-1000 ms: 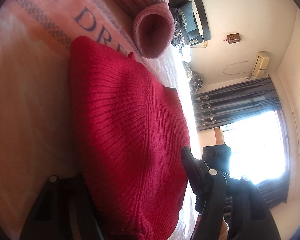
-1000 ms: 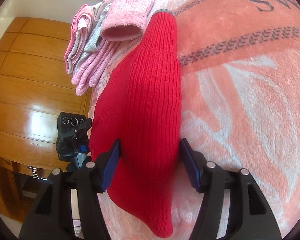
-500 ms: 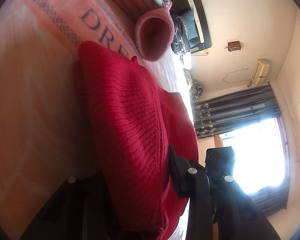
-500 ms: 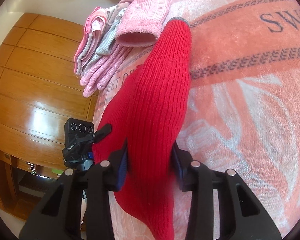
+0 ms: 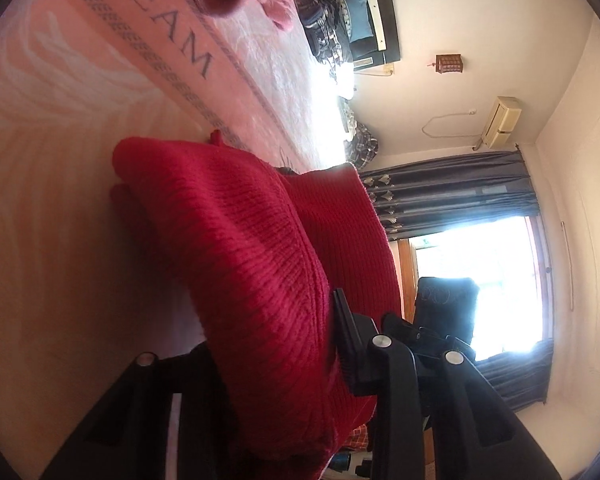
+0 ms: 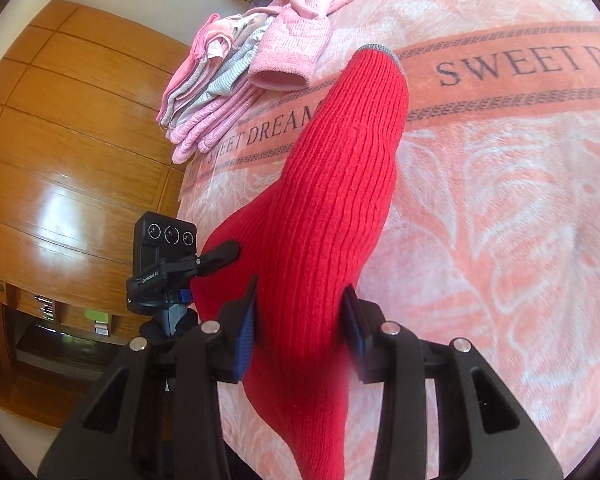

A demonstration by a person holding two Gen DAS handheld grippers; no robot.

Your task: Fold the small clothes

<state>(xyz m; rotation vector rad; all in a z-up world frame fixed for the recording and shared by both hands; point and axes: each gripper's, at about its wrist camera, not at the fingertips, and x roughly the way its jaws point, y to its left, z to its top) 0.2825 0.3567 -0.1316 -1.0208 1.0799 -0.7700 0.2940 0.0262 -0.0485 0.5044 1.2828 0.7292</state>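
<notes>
We grip a red ribbed knit garment above a pink "SWEET DREAM" blanket on the bed, both the right gripper and left gripper clamped on its fabric; folded pink clothes lie nearby.

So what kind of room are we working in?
Most likely a bedroom: the red sweater lies on a "SWEET DREAM" blanket, with a wooden wardrobe beside it and window curtains behind.

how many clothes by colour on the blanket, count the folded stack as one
red ribbed knit garment: 1
loose pink fleecy garment: 1
folded stack of pink and grey striped clothes: 1
total: 3
</notes>
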